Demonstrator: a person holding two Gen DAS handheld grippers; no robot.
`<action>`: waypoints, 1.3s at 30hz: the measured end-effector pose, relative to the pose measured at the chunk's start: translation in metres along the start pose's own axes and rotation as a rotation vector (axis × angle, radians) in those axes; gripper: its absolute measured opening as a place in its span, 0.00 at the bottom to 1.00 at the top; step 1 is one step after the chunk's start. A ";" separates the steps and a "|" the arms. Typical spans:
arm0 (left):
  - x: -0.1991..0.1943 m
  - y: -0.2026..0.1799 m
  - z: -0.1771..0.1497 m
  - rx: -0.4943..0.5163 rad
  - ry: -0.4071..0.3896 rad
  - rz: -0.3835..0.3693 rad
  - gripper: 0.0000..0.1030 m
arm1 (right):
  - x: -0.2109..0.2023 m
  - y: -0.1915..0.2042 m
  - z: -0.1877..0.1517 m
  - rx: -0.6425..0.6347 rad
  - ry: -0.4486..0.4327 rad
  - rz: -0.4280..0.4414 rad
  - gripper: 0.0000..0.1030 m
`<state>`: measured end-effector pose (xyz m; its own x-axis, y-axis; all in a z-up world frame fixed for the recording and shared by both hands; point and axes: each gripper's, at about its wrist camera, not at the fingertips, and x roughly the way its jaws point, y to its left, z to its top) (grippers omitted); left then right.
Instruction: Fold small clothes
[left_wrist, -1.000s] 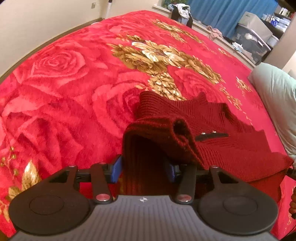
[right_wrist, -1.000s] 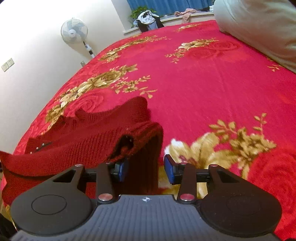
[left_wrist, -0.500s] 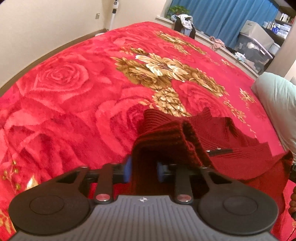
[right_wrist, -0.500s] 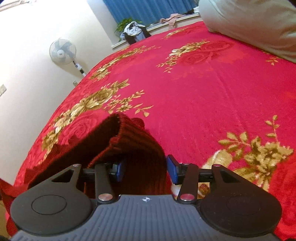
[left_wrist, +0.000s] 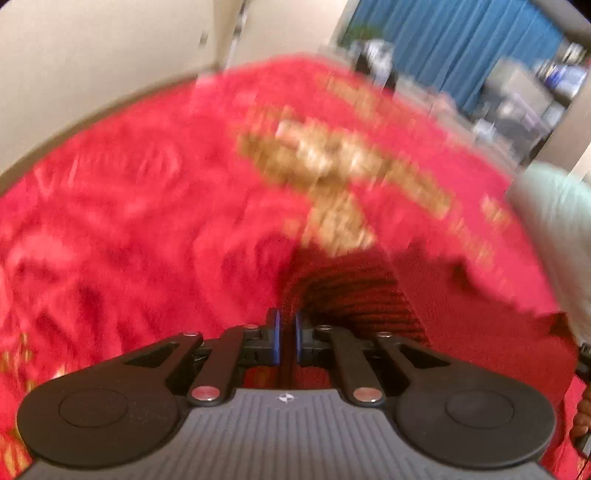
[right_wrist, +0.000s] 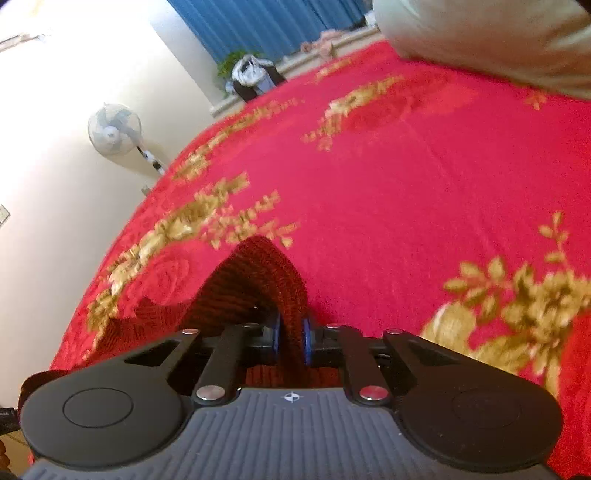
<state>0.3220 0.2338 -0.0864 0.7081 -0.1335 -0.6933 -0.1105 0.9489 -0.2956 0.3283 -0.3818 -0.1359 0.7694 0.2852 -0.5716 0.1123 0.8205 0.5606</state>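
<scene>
A red bedspread (right_wrist: 388, 206) patterned with roses and gold flowers fills both views, and a pale pillow (right_wrist: 491, 40) lies at its far edge. On it, close under both cameras, sits the dark red ribbed knit garment (left_wrist: 354, 291), its thick rows of stitching running across a raised fold. In the right wrist view the knit rises in a peaked hump just ahead of the fingers and trails away to the left, low over the bedspread. The left gripper (left_wrist: 287, 341) is clamped on a thin edge of the knit, its blue pads nearly together with a dark strip of fabric between them. The right gripper (right_wrist: 292, 341) pinches a thicker bunch of the same garment between its blue pads. The left wrist view is heavily smeared, so the garment's right side melts into the bedspread and its outline is hard to trace. The gripper bodies hide the garment's near part in both views.
</scene>
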 end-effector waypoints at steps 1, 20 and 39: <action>-0.009 0.000 0.004 -0.011 -0.064 -0.032 0.06 | -0.010 0.001 0.004 0.018 -0.056 0.041 0.10; 0.033 0.023 0.007 -0.232 0.123 0.001 0.56 | 0.015 0.003 0.009 0.018 0.026 -0.093 0.24; 0.009 -0.002 0.022 -0.110 -0.108 -0.004 0.14 | -0.037 0.050 0.001 -0.221 -0.327 0.045 0.12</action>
<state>0.3436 0.2371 -0.0776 0.7787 -0.0998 -0.6194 -0.1794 0.9106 -0.3723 0.3066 -0.3517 -0.0861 0.9343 0.1796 -0.3080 -0.0366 0.9076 0.4181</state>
